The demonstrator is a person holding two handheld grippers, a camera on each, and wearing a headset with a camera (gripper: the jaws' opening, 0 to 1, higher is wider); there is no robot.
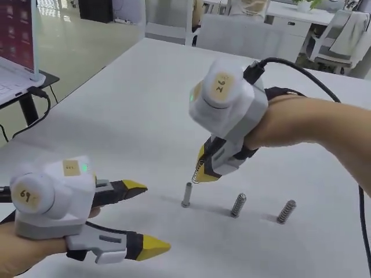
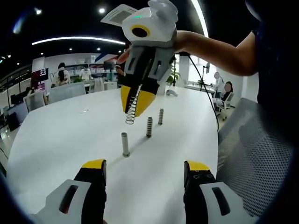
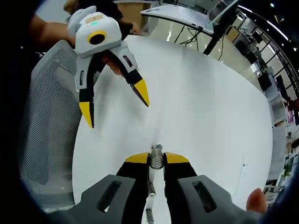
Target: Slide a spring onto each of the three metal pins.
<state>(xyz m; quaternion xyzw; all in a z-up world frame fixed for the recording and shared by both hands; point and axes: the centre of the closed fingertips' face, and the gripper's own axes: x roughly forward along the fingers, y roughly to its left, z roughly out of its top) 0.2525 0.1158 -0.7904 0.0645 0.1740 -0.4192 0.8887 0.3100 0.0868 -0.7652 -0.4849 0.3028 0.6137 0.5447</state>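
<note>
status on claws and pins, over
Right claw shut on spring, above bare pin. Left claw open, off to the side. Two other pins sprung.

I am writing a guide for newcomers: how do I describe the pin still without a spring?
On the white table stands a row of three metal pins. Look at the end nearest the spring held by the right gripper. That pin is bare; both neighbours wear springs.

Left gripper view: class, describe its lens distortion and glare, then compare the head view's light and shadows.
Left gripper view: fisheye bends the table edge; ceiling lights flare as streaks. Head view: undistorted, soft even light, faint shadow beside the bare pin; right gripper and its spring look sharp.
</note>
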